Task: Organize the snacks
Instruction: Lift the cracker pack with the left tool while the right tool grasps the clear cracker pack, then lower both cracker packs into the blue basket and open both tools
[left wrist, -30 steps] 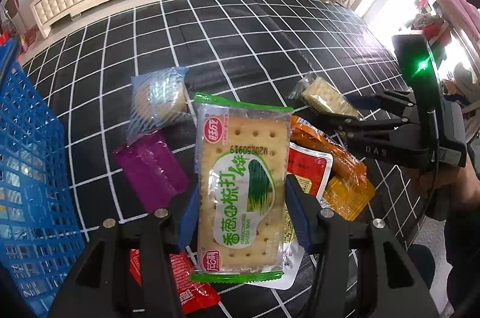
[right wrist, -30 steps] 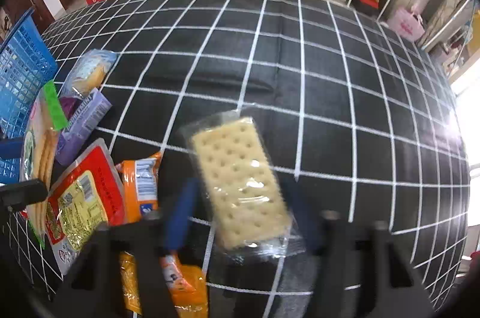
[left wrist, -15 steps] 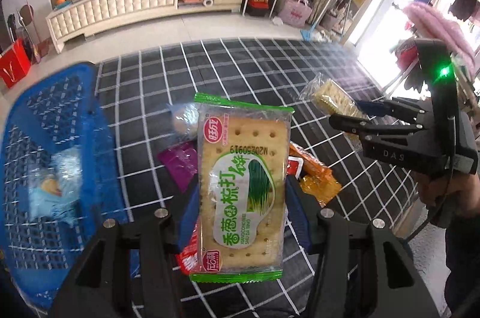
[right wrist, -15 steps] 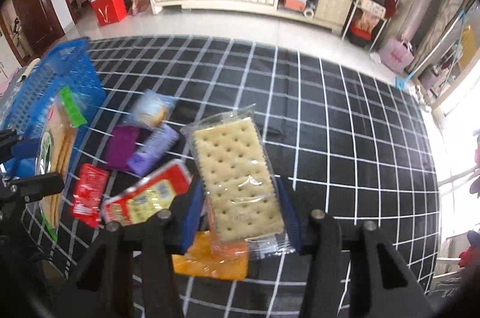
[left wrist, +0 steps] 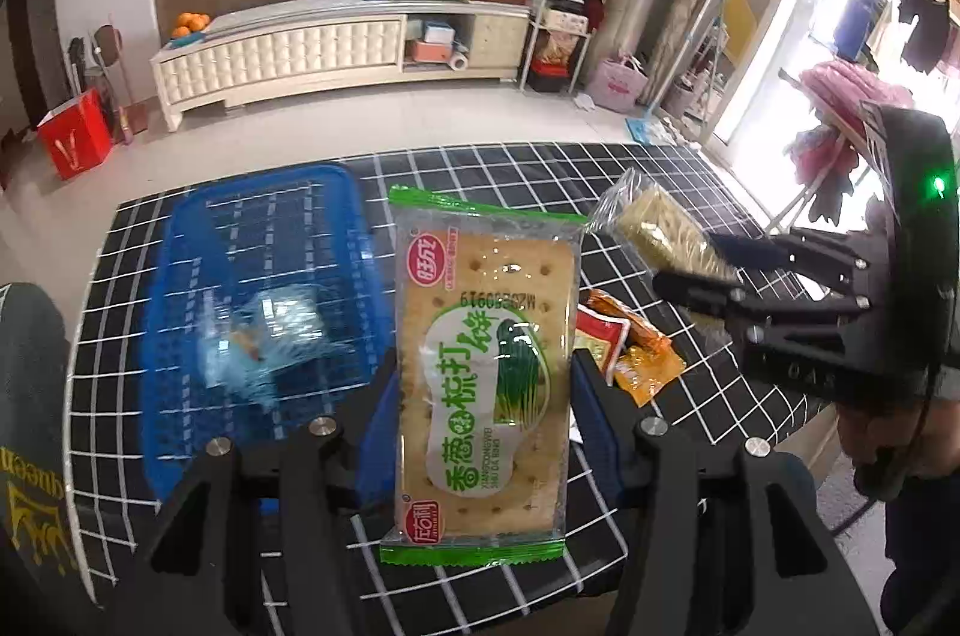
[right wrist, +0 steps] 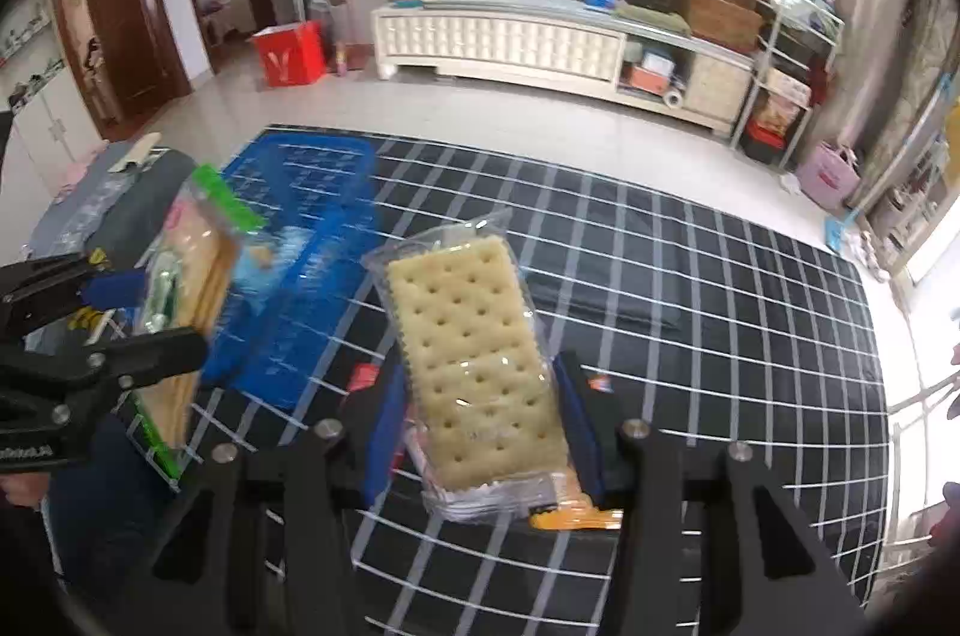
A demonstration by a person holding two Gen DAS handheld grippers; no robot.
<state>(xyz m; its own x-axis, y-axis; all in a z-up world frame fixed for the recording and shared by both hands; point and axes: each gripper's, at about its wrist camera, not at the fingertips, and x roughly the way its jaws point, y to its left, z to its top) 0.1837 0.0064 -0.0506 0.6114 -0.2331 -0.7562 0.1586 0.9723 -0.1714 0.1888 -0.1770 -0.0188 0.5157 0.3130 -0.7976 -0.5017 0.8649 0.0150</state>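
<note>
Two packs held: you have one cracker pack in each gripper, both raised above the checked cloth [left wrist: 540, 168].
Your left gripper [left wrist: 483, 396]: clenched on the green-edged cracker pack [left wrist: 483, 366].
Your right gripper [right wrist: 480, 408]: clamped on the clear cracker pack [right wrist: 474, 360].
Blue basket [left wrist: 180, 276]: on the cloth, left, with a clear wrapped snack [left wrist: 270, 330] inside.
Loose snacks [left wrist: 630, 342]: lying on the cloth beside the basket.
</note>
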